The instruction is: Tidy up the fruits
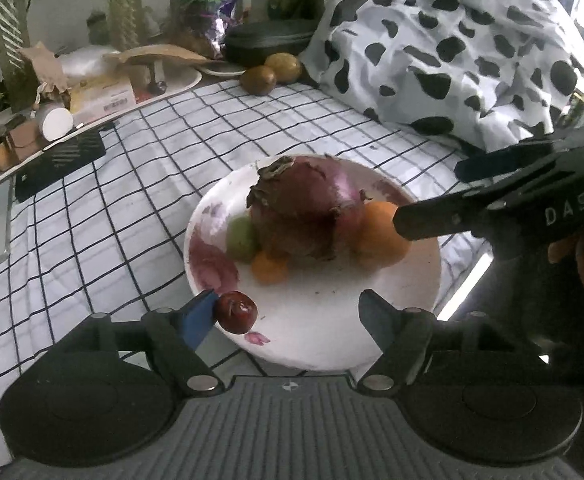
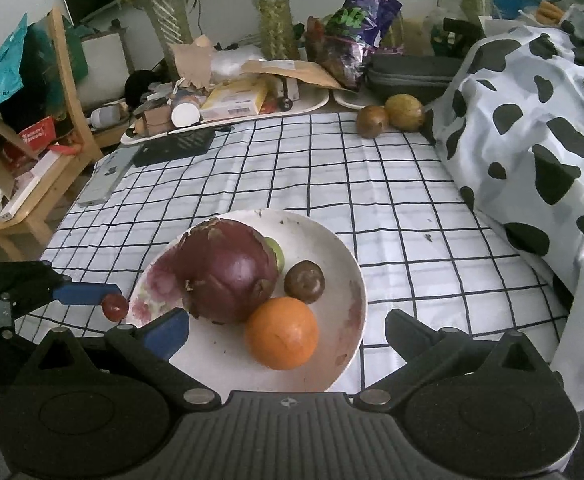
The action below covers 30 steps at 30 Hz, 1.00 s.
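Observation:
A white flowered plate [image 1: 324, 320] [image 2: 344, 276] on the checked cloth holds a large purple dragon fruit [image 1: 312, 208] [image 2: 227, 272], a big orange [image 1: 380, 236] [image 2: 281, 332], a small orange fruit [image 1: 268, 267], a green fruit [image 1: 241, 238] and a brown round fruit [image 2: 304, 281]. My left gripper [image 1: 287, 310] is open over the plate's near rim; a small dark red fruit [image 1: 235, 312] [image 2: 115, 306] touches its left blue pad [image 1: 197, 318]. My right gripper [image 2: 287, 328] is open around the big orange, low over the plate.
Two brown-green fruits [image 1: 271, 74] [image 2: 392, 118] lie at the cloth's far edge. A cow-patterned cover [image 1: 472, 40] [image 2: 532, 140] rises on the right. Cluttered trays [image 1: 91, 92] [image 2: 227, 108], a black pad [image 1: 57, 164] and plants stand at the back left. A wooden chair [image 2: 63, 120] is left.

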Each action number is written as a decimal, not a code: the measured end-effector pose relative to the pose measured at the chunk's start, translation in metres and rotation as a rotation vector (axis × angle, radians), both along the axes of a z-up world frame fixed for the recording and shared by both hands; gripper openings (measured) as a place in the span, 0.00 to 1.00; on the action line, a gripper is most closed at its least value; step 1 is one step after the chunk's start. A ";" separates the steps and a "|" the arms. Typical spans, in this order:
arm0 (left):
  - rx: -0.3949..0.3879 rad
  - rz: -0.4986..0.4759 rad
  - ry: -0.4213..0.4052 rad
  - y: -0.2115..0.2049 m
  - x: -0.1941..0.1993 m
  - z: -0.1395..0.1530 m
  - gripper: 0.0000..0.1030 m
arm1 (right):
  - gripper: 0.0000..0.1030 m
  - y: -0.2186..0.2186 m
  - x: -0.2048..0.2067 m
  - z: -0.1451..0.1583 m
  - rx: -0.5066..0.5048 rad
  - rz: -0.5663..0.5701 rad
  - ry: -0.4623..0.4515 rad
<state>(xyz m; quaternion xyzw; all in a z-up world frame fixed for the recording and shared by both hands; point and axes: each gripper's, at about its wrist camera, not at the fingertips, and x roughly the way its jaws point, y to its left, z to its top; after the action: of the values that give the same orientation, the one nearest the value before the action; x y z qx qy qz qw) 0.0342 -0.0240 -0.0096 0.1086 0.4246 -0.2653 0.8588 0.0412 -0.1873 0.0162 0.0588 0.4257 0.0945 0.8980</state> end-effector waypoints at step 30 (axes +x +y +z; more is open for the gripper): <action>-0.081 0.009 -0.047 0.003 -0.014 0.012 0.73 | 1.00 -0.020 -0.013 0.005 0.063 -0.108 -0.010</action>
<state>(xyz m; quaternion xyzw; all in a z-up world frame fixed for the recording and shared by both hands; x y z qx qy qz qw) 0.0199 -0.0205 0.0027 0.0780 0.3939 -0.2760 0.8732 0.0284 -0.2076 0.0209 0.1094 0.4141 0.0596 0.9017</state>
